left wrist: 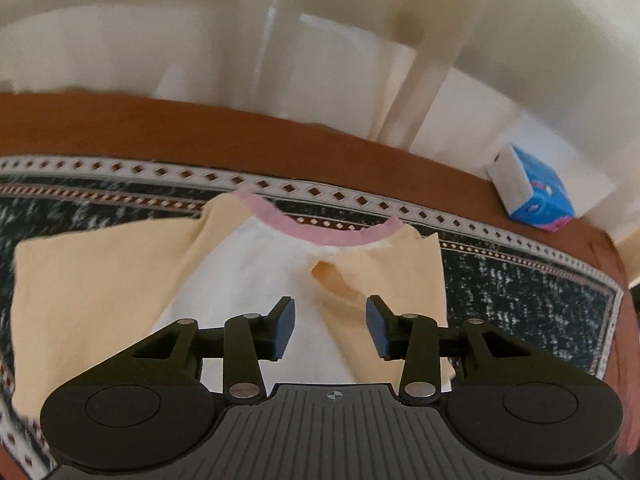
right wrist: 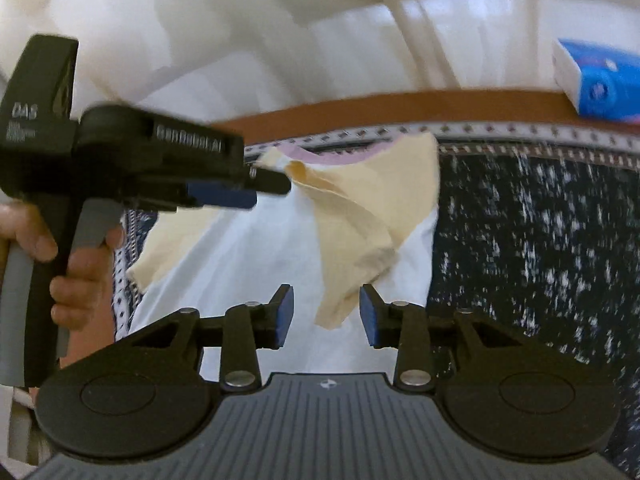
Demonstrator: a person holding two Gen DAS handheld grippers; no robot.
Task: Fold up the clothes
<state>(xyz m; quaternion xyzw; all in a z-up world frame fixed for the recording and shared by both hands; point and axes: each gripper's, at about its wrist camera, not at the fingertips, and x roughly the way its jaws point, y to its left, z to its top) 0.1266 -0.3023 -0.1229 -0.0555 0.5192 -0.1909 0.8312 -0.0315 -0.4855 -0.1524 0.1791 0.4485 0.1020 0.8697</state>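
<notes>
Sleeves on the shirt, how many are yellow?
2. One yellow sleeve lies flat, spread out to the left on the shirt. The other yellow sleeve is folded inward over the white front, right of the pink collar.

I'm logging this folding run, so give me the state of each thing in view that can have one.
T-shirt: lying flat on the patterned cloth, one yellow sleeve folded in over the white body, the other spread out.
Left hand-held gripper: open, above the shirt, holding nothing.
Right hand-held gripper: open, holding nothing.
Blue and white pack: lying tilted at the table's far edge.
</notes>
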